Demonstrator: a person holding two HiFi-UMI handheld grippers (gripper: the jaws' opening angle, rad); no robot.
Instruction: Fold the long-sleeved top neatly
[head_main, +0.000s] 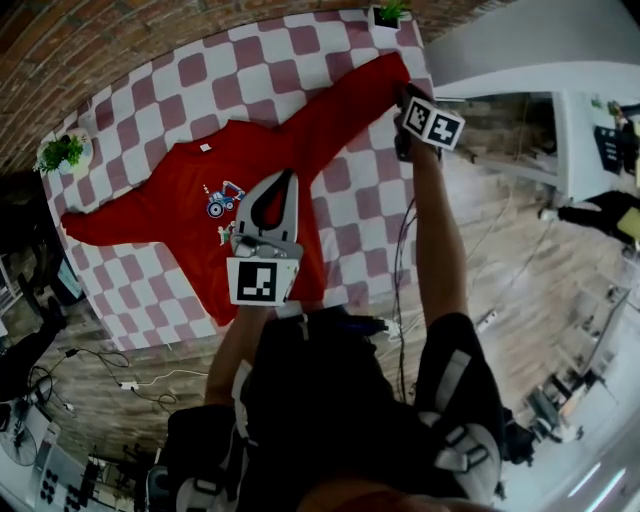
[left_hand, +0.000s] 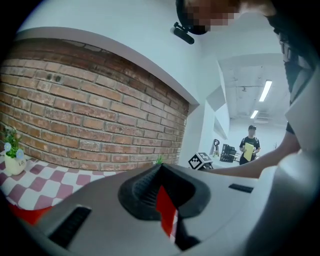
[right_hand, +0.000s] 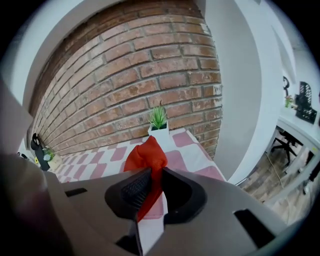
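Observation:
A red long-sleeved top (head_main: 185, 195) with a small blue print lies spread on the checked tablecloth (head_main: 350, 205), sleeves out to either side. My right gripper (head_main: 404, 98) is at the end of the right sleeve (head_main: 350, 105), near the table's far right corner. In the right gripper view its jaws (right_hand: 150, 175) are shut on the bunched red cuff (right_hand: 146, 155), lifted off the cloth. My left gripper (head_main: 289, 177) hovers over the top's body, jaws shut (left_hand: 160, 167). Red shows through the slit behind its tips; I cannot tell whether fabric is pinched.
A brick wall (left_hand: 90, 115) runs behind the table. A small potted plant (head_main: 388, 12) stands at the far right corner and another (head_main: 62, 152) at the far left. The table's right edge drops to wooden floor (head_main: 500, 230). A person (left_hand: 249, 145) stands far off.

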